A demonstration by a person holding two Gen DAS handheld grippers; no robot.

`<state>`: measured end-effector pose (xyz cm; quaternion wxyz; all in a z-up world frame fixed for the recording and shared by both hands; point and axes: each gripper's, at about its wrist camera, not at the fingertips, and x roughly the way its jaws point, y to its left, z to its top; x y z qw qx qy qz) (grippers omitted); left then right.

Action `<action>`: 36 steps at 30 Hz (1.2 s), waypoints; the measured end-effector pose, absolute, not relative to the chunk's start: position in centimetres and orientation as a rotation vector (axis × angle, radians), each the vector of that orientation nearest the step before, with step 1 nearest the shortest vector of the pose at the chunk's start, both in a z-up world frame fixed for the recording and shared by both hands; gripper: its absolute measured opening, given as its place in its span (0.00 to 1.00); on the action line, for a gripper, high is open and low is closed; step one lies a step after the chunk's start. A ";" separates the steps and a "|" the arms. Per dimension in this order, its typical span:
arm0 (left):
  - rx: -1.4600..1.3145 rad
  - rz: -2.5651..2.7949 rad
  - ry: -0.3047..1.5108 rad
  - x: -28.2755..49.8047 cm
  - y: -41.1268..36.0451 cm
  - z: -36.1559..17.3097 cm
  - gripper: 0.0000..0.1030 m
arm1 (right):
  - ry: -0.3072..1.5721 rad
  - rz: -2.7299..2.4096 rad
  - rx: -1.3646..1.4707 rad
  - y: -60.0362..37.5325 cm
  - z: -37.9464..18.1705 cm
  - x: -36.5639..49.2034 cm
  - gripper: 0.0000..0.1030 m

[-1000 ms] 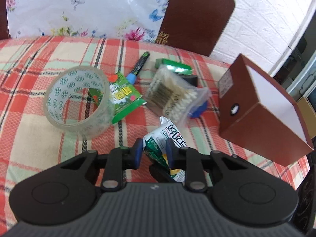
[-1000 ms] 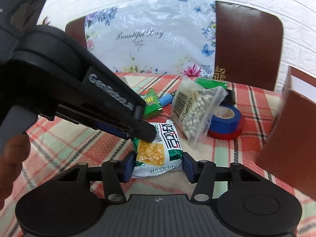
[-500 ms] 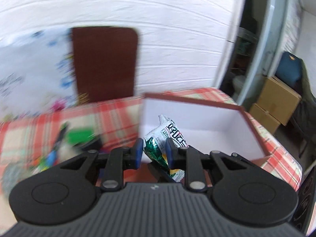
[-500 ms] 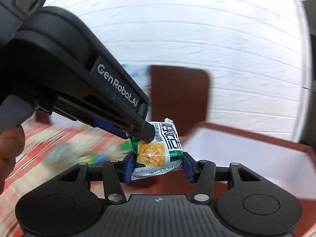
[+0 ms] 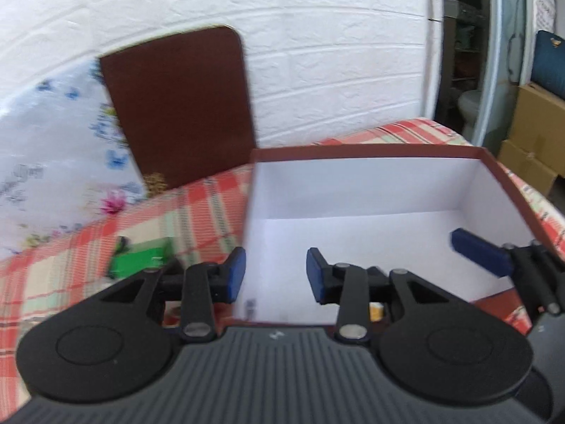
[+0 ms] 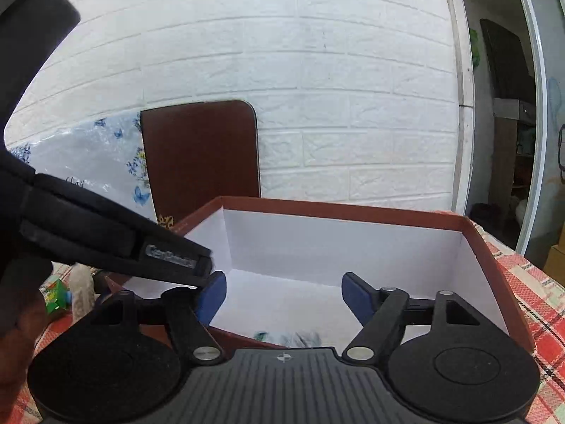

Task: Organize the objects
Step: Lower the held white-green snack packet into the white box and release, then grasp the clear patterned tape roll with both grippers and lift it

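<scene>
Both grippers—left [image 5: 275, 272], right [image 6: 284, 295]—gape empty above the brown box [image 6: 339, 208], its white inside holding a blurred packet [image 6: 289, 337].

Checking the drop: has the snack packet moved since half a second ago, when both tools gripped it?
Yes. It has left both open tools, left tool and right tool, and dropped: a blurred packet lies on the floor of the brown box.
</scene>
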<state>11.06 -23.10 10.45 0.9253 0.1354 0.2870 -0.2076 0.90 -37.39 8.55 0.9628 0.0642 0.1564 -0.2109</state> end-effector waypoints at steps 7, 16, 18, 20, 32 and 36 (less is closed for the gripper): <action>0.268 -0.281 0.530 9.3 -13.7 12.0 0.42 | 0.204 -0.349 0.072 -31.9 10.6 1.1 0.71; 0.079 -0.068 0.599 11.5 0.9 10.2 0.46 | 0.310 -0.072 -0.004 -21.3 9.5 5.1 0.73; 0.024 -0.022 0.639 13.1 4.0 9.4 0.44 | 0.350 -0.021 -0.020 -19.3 8.7 6.5 0.72; -0.027 -0.003 0.680 14.2 6.1 8.5 0.44 | 0.379 0.015 -0.037 -17.6 8.2 7.8 0.72; -0.049 -0.102 0.818 19.3 5.6 2.8 0.41 | 0.510 0.141 -0.161 -16.4 5.5 14.7 0.83; -0.064 -0.151 0.828 19.1 5.3 2.6 0.13 | 0.527 0.153 -0.231 -14.3 3.7 16.3 0.83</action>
